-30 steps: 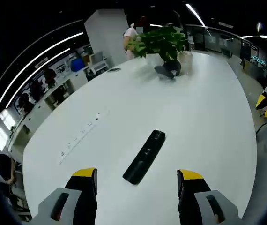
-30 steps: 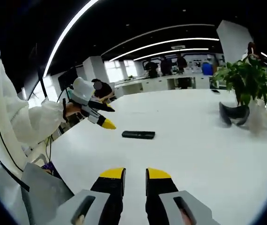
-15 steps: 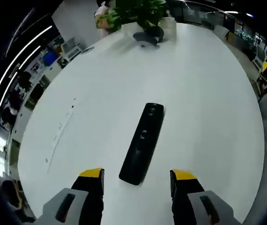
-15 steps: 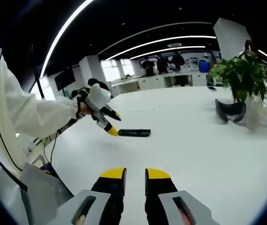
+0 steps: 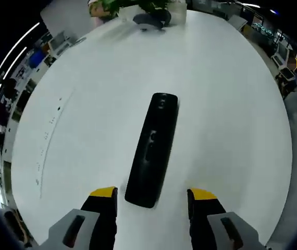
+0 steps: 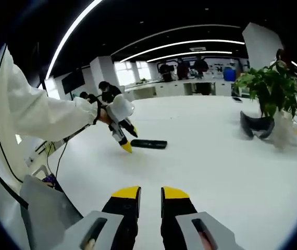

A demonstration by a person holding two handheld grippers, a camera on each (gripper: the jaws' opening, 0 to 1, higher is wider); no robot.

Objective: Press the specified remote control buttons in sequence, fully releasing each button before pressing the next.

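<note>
A long black remote control (image 5: 152, 149) lies flat on the white table (image 5: 226, 104), its near end just ahead of and between the yellow-tipped jaws of my left gripper (image 5: 151, 196), which stands open above it. In the right gripper view the same remote (image 6: 148, 144) lies far out on the table, with the left gripper (image 6: 123, 140) angled down at its left end, held by a person's white-sleeved arm (image 6: 49, 117). My right gripper (image 6: 150, 194) hovers near the table's front with its jaws nearly together and nothing between them.
A potted green plant (image 6: 273, 88) and a dark curved object (image 6: 258, 126) stand at the table's far right. Desks and people (image 6: 182, 67) line the room behind. A row of small marks (image 5: 47, 140) runs along the table's left side.
The left gripper has come down and closer to the remote, which now looks larger between its jaws. The right gripper has stayed put.
</note>
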